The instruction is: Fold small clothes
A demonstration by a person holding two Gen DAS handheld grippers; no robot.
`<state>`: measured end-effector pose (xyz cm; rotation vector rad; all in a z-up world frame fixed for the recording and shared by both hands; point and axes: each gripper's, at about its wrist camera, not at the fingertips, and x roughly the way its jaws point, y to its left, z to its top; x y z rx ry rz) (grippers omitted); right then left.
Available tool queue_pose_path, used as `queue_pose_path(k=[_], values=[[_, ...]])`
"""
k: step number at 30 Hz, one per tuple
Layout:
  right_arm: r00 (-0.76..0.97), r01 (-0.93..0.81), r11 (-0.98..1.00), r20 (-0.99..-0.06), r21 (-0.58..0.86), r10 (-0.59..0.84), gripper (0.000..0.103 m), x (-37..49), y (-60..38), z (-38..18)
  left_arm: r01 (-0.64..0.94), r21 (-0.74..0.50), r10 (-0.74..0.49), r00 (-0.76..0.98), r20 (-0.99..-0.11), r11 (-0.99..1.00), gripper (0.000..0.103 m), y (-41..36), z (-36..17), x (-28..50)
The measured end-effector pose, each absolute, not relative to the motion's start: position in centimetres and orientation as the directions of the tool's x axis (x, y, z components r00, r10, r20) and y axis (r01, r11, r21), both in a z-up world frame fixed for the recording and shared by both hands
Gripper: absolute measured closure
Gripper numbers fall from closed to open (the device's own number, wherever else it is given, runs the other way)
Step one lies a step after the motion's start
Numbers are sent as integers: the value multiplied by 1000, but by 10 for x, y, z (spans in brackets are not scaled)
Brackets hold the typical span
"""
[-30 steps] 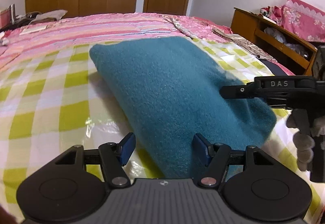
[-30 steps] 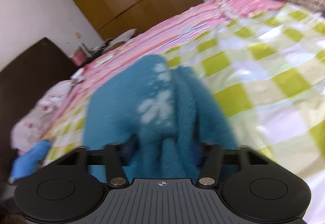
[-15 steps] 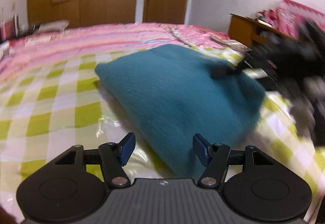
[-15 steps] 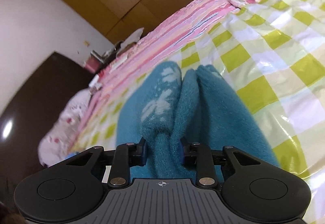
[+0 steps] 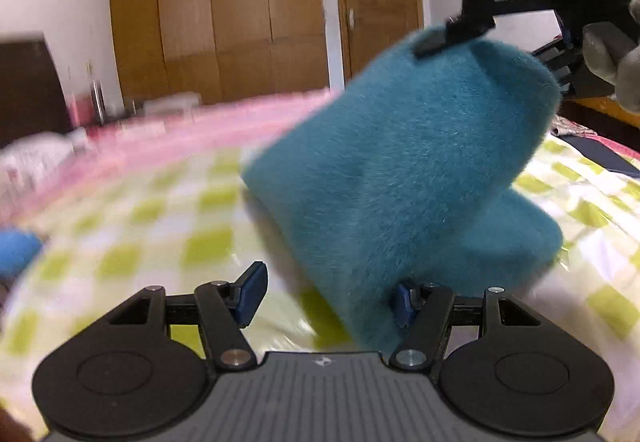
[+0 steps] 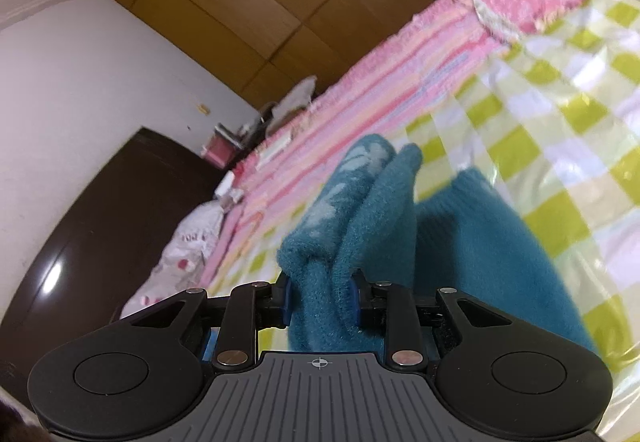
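A fuzzy teal garment (image 5: 400,169) hangs lifted at one end over the green-checked sheet (image 5: 140,242), its lower fold still resting on the bed. My right gripper (image 6: 320,300) is shut on a bunched edge of the teal garment (image 6: 380,226). In the left wrist view the right gripper (image 5: 448,37) holds that edge up at the top right, with a gloved hand behind it. My left gripper (image 5: 328,296) stands open low in front. The cloth's bottom edge hangs against its right pad (image 5: 404,302), and its left pad is bare.
A blue object (image 5: 16,250) lies at the bed's left edge. A pink striped quilt (image 6: 400,73) covers the far bed, with a dark headboard (image 6: 100,201) and a white floral bundle (image 6: 188,238). Wooden furniture (image 5: 600,109) stands to the right, wardrobe doors behind.
The right gripper closed on the garment's bunched edge and rose, lifting that end off the bed. The left wrist view swung left, and the cloth now hangs by its right pad.
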<state>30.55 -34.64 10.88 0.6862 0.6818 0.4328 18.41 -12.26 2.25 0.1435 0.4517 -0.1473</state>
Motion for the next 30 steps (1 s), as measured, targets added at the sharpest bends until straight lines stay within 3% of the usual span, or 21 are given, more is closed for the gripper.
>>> queue_pose_path(k=[3, 5, 7, 8, 11, 19, 24, 30], values=[[742, -144, 705, -396, 694, 542, 78, 292, -364, 114, 176, 152, -106, 918, -382, 973, 35, -123, 34, 178], [776, -119, 730, -396, 673, 491, 78, 284, -381, 104, 196, 157, -123, 914, -386, 968, 35, -130, 33, 181], [801, -34, 787, -454, 616, 390, 78, 282, -395, 83, 232, 182, -141, 901, -411, 956, 39, -144, 24, 185], [799, 14, 826, -503, 564, 330, 78, 285, -398, 69, 259, 186, -155, 884, -441, 948, 45, -150, 17, 187], [732, 92, 849, -613, 521, 297, 79, 299, -407, 20, 315, 179, -174, 822, -542, 932, 52, -158, -2, 192], [778, 43, 852, -553, 522, 299, 77, 290, -406, 34, 359, 105, -242, 789, -565, 927, 52, -135, 23, 177], [804, -12, 942, -557, 335, 208, 71, 280, -378, 57, 403, 66, -291, 756, -586, 913, 50, -131, 32, 179], [805, 7, 955, -568, 298, 171, 70, 285, -373, 58, 456, 113, -293, 722, -626, 883, 49, -120, 26, 158]])
